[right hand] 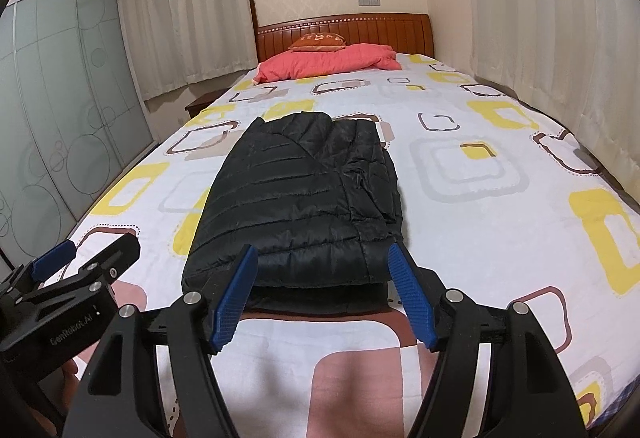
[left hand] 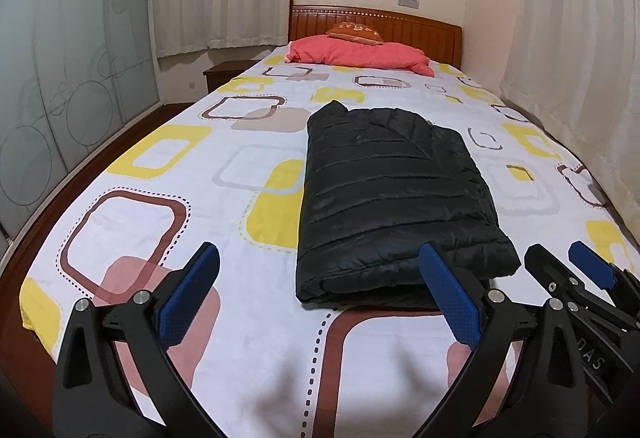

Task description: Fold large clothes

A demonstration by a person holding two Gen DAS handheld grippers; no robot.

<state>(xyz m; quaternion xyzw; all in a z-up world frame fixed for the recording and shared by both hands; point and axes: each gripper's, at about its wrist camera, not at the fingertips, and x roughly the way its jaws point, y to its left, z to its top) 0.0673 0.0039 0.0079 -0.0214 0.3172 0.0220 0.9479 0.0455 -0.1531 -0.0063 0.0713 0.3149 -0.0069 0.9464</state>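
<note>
A black quilted down jacket [left hand: 392, 193] lies folded into a long rectangle on the bed; it also shows in the right wrist view [right hand: 304, 205]. My left gripper [left hand: 320, 258] is open and empty, held just short of the jacket's near left edge. My right gripper [right hand: 324, 258] is open and empty, its blue pads [right hand: 236, 294] on either side of the jacket's near end without touching it. The right gripper also shows at the right edge of the left wrist view [left hand: 560, 258], and the left gripper at the left edge of the right wrist view [right hand: 88, 254].
The bed sheet [left hand: 168, 165] is white with yellow, brown and grey squares. A pink duvet [left hand: 360, 53] and an orange cushion [left hand: 354, 31] lie by the wooden headboard [left hand: 420, 25]. A glass wardrobe [left hand: 72, 77] stands left, curtains [left hand: 580, 57] hang right, a nightstand [left hand: 224, 73] stands far left.
</note>
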